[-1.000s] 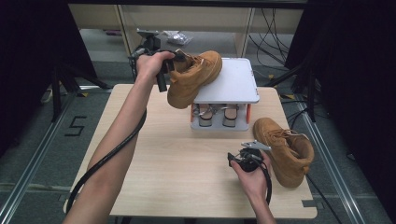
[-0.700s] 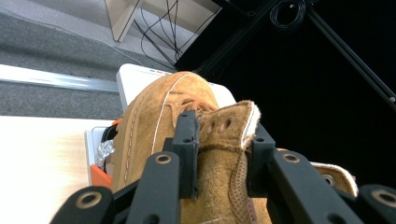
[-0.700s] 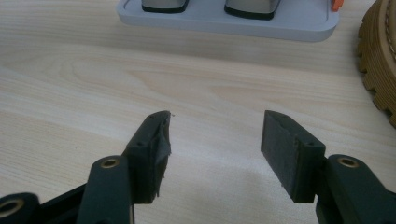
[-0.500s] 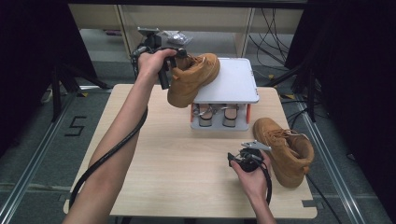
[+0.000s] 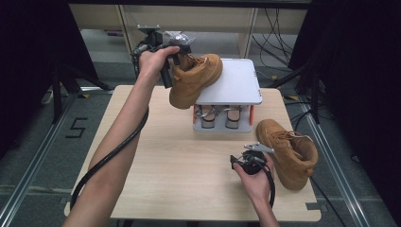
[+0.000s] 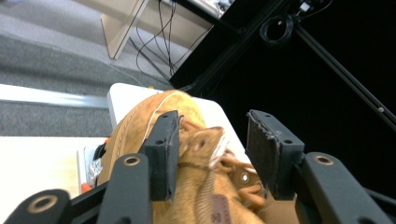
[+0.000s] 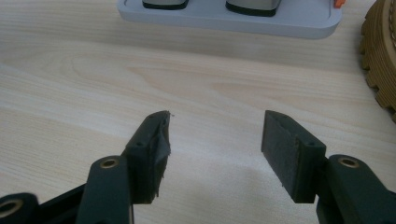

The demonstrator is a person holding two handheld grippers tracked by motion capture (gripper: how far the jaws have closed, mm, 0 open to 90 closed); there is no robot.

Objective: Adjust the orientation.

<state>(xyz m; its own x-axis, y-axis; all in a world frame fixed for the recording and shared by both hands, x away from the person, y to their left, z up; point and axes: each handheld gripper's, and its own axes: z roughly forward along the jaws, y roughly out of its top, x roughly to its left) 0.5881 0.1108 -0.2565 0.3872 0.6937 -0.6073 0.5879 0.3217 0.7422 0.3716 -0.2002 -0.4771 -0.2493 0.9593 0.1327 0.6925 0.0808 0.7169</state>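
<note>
A tan boot [image 5: 194,79] lies tipped over the left edge of a small white rack's top plate [image 5: 236,85] at the far middle of the wooden table [image 5: 156,161], its long axis running diagonally: heel and collar up at the far right on the plate, toe hanging down toward the near left, clear of the tabletop. The left gripper [image 5: 171,60], held at the boot's collar, has just been opening its jaws; in the left gripper view the boot's tongue [image 6: 201,144] sits between the two black pads, one pad against the collar and the other standing off, so the boot is no longer squeezed. The right gripper [image 5: 247,163] rests low over the near right of the table with its jaws spread apart and nothing between them, aimed across bare wood toward the rack's grey base [image 7: 224,21]. A second tan boot [image 5: 288,151] lies on its side at the right edge of the table, just beside that hand, its ridged sole [image 7: 380,51] showing in the right gripper view. The left half of the tabletop is open wood; black frames and cables crowd the far and right sides beyond the table's edge.
</note>
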